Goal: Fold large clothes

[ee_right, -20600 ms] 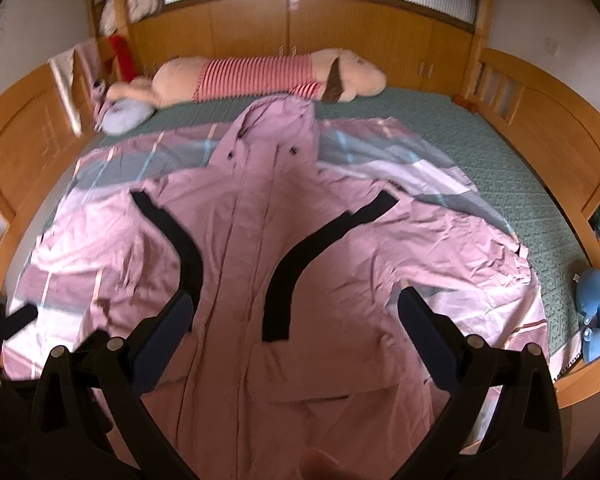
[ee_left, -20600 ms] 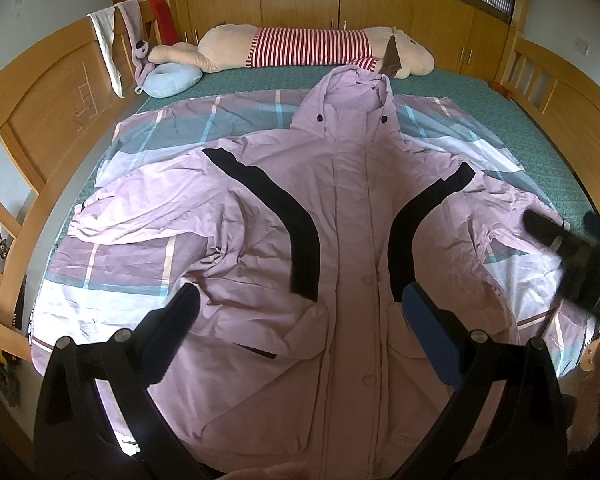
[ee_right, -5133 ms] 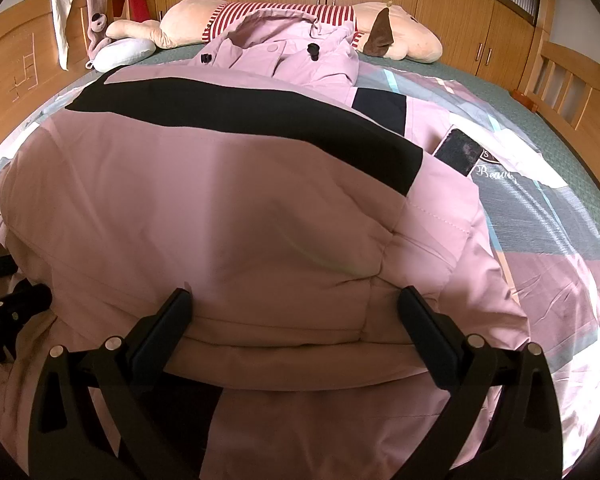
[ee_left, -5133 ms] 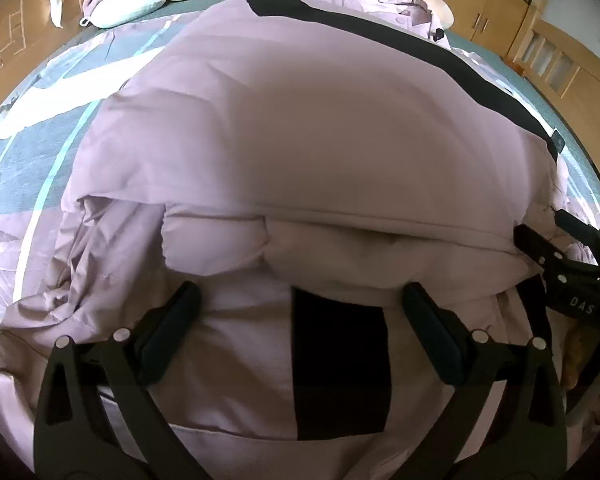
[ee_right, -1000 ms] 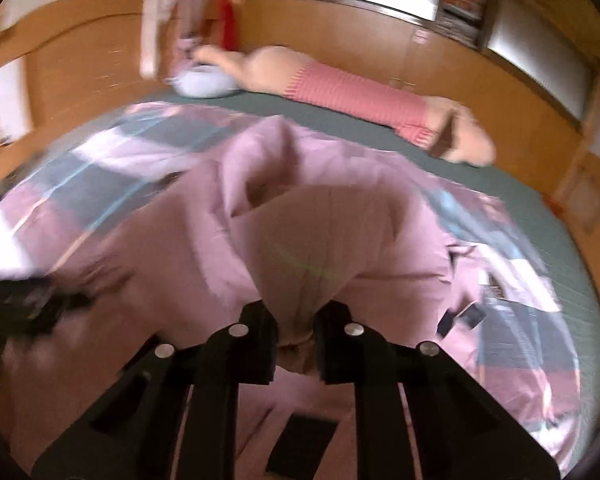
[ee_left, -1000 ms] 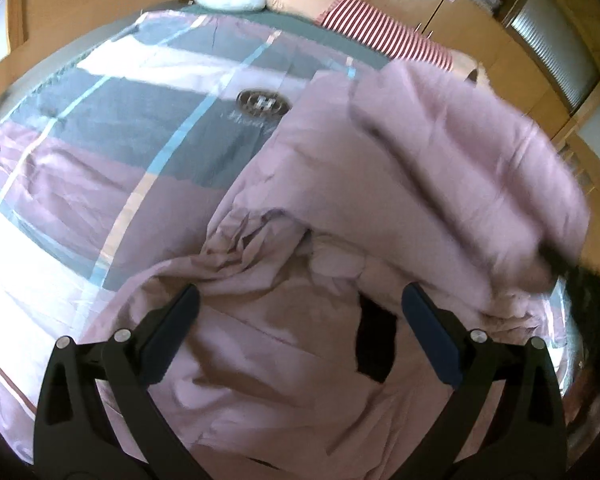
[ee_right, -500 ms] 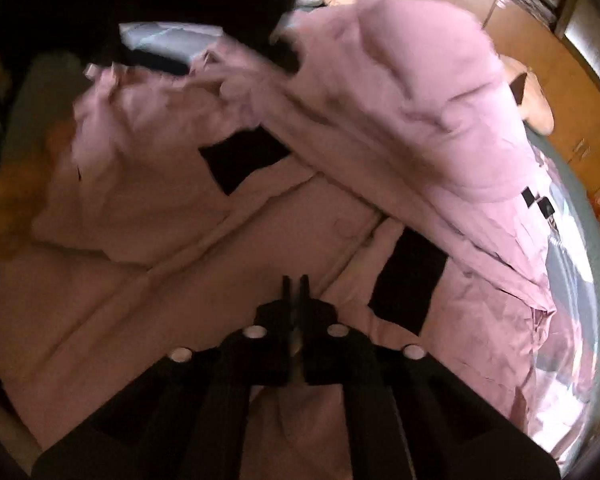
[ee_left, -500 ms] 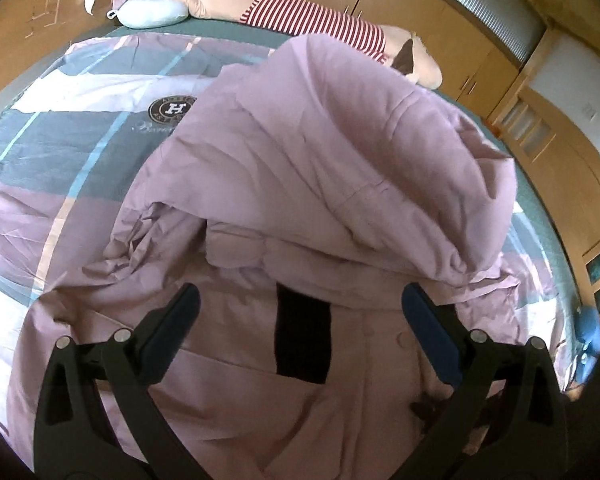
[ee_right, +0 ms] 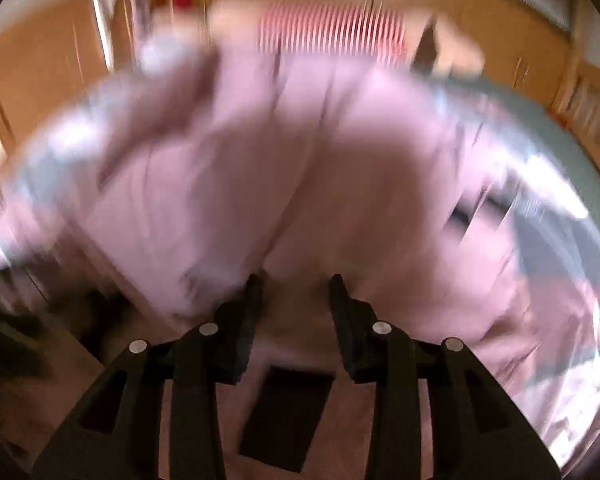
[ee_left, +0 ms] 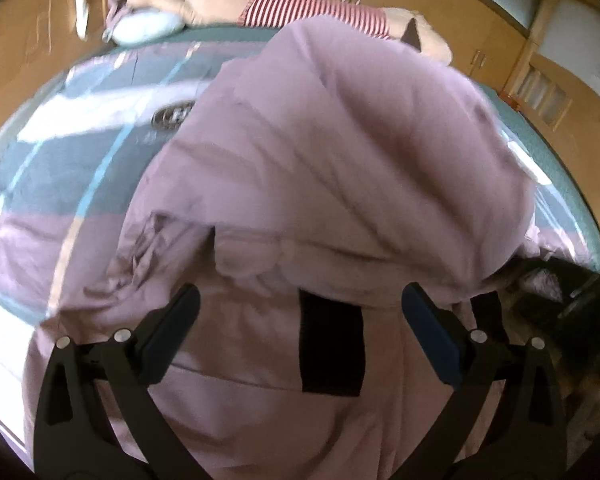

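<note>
Coat (ee_left: 340, 168): pink, doubled over in a heap on the bed (ee_left: 560, 152), black strip (ee_left: 330, 344) showing near me; my left tongs (ee_left: 300, 320): spread wide, gripping nothing, above its near edge; my right tongs (ee_right: 296, 296): parted partway, nothing between them, view blurred; striped plush (ee_left: 312, 4) along the headboard.

Half a second ago the right gripper (ee_right: 296, 292) was pinched shut; now its fingers stand partly apart, nothing between them. The pink coat (ee_left: 340, 152), spread flat at first, now lies doubled over, filling mid-frame.
</note>
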Demonstrator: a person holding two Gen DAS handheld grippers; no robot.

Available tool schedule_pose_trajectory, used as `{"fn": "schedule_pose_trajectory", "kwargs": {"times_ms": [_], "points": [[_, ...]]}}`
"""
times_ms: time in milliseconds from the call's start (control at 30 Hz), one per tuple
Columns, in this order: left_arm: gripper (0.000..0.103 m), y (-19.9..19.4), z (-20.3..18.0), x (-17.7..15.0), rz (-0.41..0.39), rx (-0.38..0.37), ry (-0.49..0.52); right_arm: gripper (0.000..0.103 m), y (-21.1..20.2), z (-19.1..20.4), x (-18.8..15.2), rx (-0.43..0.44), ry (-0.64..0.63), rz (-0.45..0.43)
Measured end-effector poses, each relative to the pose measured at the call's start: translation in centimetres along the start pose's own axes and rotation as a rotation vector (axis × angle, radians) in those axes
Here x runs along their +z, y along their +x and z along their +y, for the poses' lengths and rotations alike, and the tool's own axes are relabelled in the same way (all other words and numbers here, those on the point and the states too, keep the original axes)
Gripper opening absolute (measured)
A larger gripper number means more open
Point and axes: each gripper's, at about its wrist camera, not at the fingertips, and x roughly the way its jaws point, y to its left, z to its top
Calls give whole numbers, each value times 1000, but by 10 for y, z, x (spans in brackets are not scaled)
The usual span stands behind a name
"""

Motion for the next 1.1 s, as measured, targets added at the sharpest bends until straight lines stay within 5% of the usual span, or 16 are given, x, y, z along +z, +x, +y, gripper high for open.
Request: {"fn": "schedule_pose_trajectory", "kwargs": {"times_ms": [100, 267, 400, 567, 667, 967, 1100], "points": [[101, 5, -11, -3, -8, 6, 49, 36, -3, 20, -9, -86, -72, -28], [101, 38, -20, -15, 105, -2, 77, 36, -6, 12, -8, -19, -1, -13], [101, 46, -32, -17, 98, 66, 147, 41, -12, 11, -9, -25, 18, -18], [101, 44, -27, -13, 100, 36, 111, 69, -10, 7, -11, -93, 51, -33], [101, 44, -25, -12, 104, 31, 107, 82, -8, -16, -22, -54, 136, -22], [101, 5, -16, -3, -73, 14, 60, 83, -15, -40, -20, 1, 174, -28], [101, 14, -20, -7, -13, -20, 70, 83, -29, -14, -24, -32, 68, -72]]}}
